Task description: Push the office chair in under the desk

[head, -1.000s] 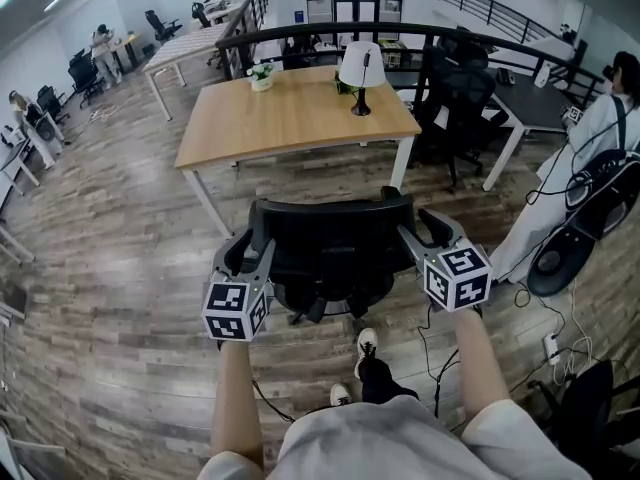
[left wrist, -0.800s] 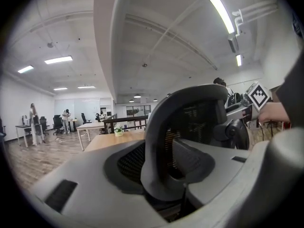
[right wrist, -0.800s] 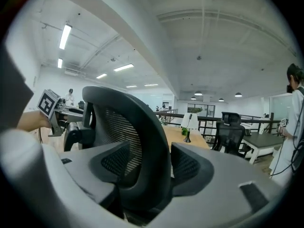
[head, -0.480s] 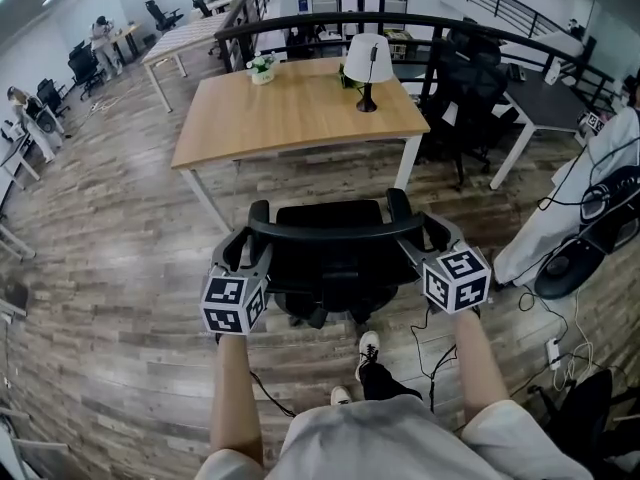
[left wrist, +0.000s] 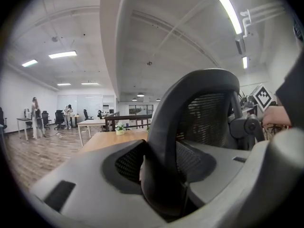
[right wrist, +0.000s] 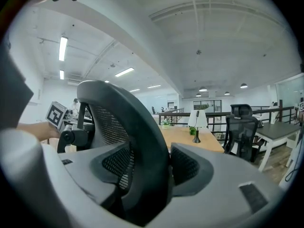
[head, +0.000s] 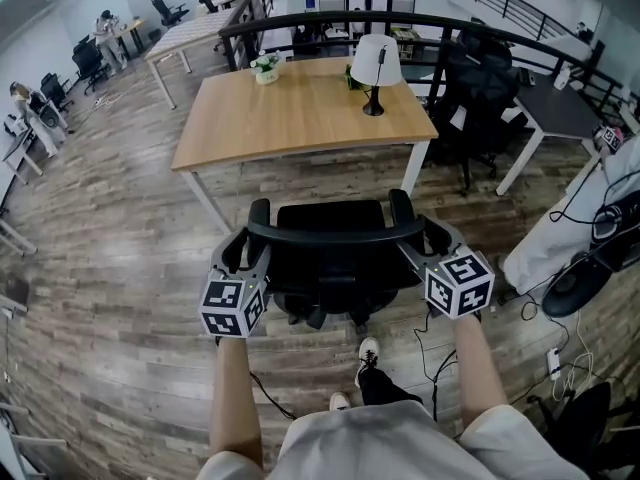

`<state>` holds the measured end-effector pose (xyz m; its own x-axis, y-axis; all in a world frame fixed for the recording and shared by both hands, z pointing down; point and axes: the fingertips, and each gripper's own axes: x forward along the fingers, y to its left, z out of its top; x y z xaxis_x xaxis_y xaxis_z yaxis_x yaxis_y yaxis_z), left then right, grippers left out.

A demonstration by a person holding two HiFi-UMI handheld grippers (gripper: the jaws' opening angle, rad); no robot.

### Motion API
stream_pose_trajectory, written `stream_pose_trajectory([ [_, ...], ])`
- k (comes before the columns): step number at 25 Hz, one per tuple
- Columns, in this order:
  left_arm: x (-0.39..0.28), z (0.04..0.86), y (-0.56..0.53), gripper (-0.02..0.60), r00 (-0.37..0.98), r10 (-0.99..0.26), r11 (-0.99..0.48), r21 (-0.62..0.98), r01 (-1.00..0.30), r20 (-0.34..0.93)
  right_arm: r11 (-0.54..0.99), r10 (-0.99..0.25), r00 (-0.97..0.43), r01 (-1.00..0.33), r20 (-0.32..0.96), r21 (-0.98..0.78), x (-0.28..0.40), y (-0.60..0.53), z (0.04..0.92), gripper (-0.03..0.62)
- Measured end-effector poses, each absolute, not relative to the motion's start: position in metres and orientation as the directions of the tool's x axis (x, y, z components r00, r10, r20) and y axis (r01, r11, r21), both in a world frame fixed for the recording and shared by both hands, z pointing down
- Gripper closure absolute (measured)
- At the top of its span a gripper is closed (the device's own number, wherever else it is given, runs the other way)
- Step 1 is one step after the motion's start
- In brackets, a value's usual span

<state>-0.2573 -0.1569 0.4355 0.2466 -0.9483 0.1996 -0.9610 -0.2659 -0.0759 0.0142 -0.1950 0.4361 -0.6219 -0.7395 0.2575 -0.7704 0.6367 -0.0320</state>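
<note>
- Chair [head: 330, 253] stands on the wood floor, seat facing the desk [head: 300, 113]. It is near the desk's front edge but not under it; a strip of floor shows between them.
- Person stands behind the backrest with a gripper on each end of its top rim.
- Left gripper [head: 248, 256]: jaws closed narrow on the left bend of the black rim. Its own view shows the rim filling the gap between the pads.
- Right gripper [head: 418, 240]: same hold on the right bend, with the rim seated deep between the jaws.
- Task looks to be mid-push, with most of the travel to come.
- The chair sits toward the desk's right half, so the right desk leg [head: 412, 173] is just ahead of the right armrest [head: 402, 206].
- Risk 1: a straight push may drive that armrest or a caster into the leg. The chair would then pivot and twist in the jaws.
- Risk 2: the armrests may be too tall for the desk's underside and stop against the edge. From this high angle I can't judge their height against the top, so this is only a maybe.
- Risk 3: the rim is curved and smooth. A high, uneven shove could slide a jaw along it, or tip the backrest instead of rolling the base.
- Risk 4: a hard bump could jolt the desk. The lamp [head: 375, 68] and small plant [head: 265, 68] stand toward the far side; the lamp is tall on a narrow base and could rock.
- Risk 5: a cable [head: 428, 353] lies on the floor beside the person's shoe [head: 367, 348] and could catch a foot on the step forward.
</note>
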Motion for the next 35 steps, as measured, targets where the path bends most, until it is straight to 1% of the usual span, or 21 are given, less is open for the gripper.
stream_pose_trajectory([
  [7,-0.267,0.438,-0.196,0.339,0.207,-0.953,-0.238,-0.122,-0.964,0.222,0.665,-0.714,-0.65,-0.746,0.26,-0.037,0.004,-0.234,0.438,0.321],
  [11,-0.276,0.435,-0.215,0.342,0.186,-0.957,-0.214,-0.108,-0.971,0.224,0.688,-0.691,-0.671,-0.725,0.27,-0.041,-0.005,-0.258,0.435,0.324],
  [17,-0.279,0.437,-0.252,0.345,0.15,-0.958,-0.186,-0.13,-0.974,0.245,0.723,-0.652,-0.709,-0.688,0.27,-0.06,-0.01,-0.296,0.437,0.322],
  [21,-0.279,0.438,-0.275,0.348,0.131,-0.962,-0.161,-0.113,-0.981,0.238,0.749,-0.62,-0.74,-0.657,0.262,-0.085,-0.012,-0.32,0.44,0.324],
  [26,-0.284,0.439,-0.297,0.357,0.069,-0.977,-0.091,-0.106,-0.99,0.2,0.781,-0.581,-0.772,-0.618,0.257,-0.089,-0.02,-0.351,0.443,0.327],
  [29,-0.289,0.436,-0.316,0.386,0.027,-0.982,-0.052,-0.126,-0.991,0.189,0.795,-0.568,-0.782,-0.602,0.256,-0.076,-0.027,-0.369,0.442,0.329],
  [35,-0.292,0.432,-0.36,0.39,0.026,-0.981,-0.05,-0.119,-0.992,0.191,0.812,-0.544,-0.793,-0.58,0.272,-0.065,-0.031,-0.404,0.437,0.335],
])
